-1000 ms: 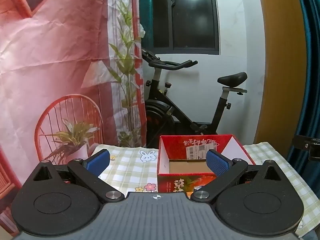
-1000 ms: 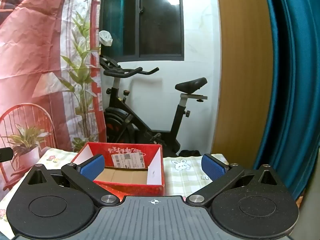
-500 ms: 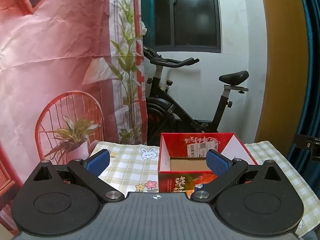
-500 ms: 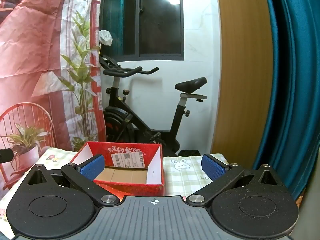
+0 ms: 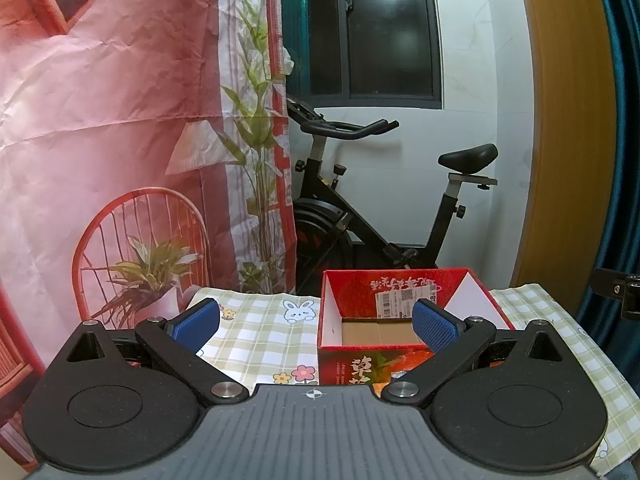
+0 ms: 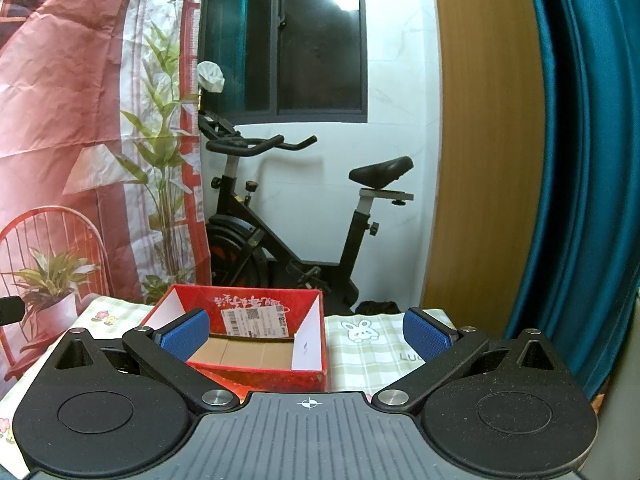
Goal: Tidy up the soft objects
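Observation:
An open red cardboard box [image 5: 348, 280] with a bare brown floor stands on a checked tablecloth [image 5: 264, 332]; it also shows in the right wrist view [image 6: 256, 300]. My left gripper [image 5: 316, 326] is open and empty, held above the table in front of the box. My right gripper [image 6: 306, 334] is open and empty, also in front of the box, slightly to its right. No soft objects show in either view; the gripper bodies hide the near part of the table.
A black exercise bike [image 5: 360, 216] stands behind the table against a white wall. A pink printed backdrop [image 5: 100, 120] hangs at the left. A wooden panel [image 6: 480, 160] and teal curtain [image 6: 580, 160] are at the right. The tablecloth's far edge [image 6: 384, 314] lies just beyond the box.
The left view has tilted slightly, so the box and table sit a little higher in frame. The right view is almost unchanged. Both grippers stay open.

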Available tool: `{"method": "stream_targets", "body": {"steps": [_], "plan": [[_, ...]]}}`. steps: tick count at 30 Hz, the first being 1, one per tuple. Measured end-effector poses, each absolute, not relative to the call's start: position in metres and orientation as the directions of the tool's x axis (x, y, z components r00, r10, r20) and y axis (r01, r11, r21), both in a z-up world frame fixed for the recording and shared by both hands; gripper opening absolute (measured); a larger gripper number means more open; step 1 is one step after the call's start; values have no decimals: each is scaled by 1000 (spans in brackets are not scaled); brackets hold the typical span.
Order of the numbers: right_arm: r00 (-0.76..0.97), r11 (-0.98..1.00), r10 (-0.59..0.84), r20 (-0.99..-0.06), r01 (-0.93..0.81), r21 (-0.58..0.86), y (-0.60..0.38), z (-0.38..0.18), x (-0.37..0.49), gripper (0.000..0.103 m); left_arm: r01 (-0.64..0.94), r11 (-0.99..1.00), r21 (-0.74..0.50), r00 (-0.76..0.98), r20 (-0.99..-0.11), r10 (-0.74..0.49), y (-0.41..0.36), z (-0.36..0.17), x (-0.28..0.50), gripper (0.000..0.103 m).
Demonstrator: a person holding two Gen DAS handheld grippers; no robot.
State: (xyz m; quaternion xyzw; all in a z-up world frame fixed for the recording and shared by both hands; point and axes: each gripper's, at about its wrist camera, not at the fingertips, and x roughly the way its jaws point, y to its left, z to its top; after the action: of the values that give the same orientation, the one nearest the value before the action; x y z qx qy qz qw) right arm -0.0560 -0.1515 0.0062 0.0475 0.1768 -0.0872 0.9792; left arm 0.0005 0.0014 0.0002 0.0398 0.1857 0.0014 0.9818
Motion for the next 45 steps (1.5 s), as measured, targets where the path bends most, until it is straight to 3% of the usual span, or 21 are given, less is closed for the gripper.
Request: {"method": "stream_targets", "body": {"steps": [39, 45], "plan": [[922, 980, -155, -355, 188, 59, -154, 6, -55, 103, 14, 996, 88, 933, -359, 19, 2, 0, -1, 103], [924, 981, -137, -357, 176, 78, -153, 6, -55, 103, 38, 997, 69, 917, -400, -7, 2, -10, 2, 103]]}}
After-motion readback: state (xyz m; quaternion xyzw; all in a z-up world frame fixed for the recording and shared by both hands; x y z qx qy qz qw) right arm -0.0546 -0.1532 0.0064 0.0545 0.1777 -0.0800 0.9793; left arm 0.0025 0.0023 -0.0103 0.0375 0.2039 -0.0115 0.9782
